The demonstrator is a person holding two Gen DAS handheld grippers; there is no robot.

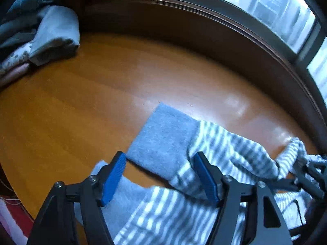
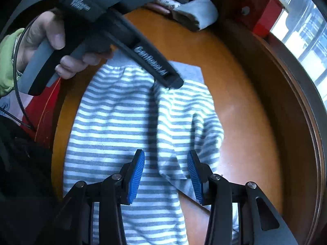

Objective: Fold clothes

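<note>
A grey-and-white striped garment [image 2: 114,126] with plain grey ends lies spread on the round orange table [image 2: 241,102]. One part is folded over along its right side, its grey edge [image 2: 184,183] lying between my right fingers. My right gripper [image 2: 165,173] hovers open just above that fold. In the left wrist view my left gripper [image 1: 161,169] is open over a flat grey panel [image 1: 165,134] of the striped garment [image 1: 229,143]. From the right wrist view the left gripper [image 2: 169,80] points down onto the garment's far end, held by a hand [image 2: 47,34].
A pile of folded clothes [image 1: 47,34] sits at the table's far edge, also visible as the pile [image 2: 196,14]. A red box [image 2: 263,14] stands by the window [image 1: 269,8]. A dark raised rim [image 1: 204,30] rings the table. Red fabric [image 2: 43,110] lies off the near-left edge.
</note>
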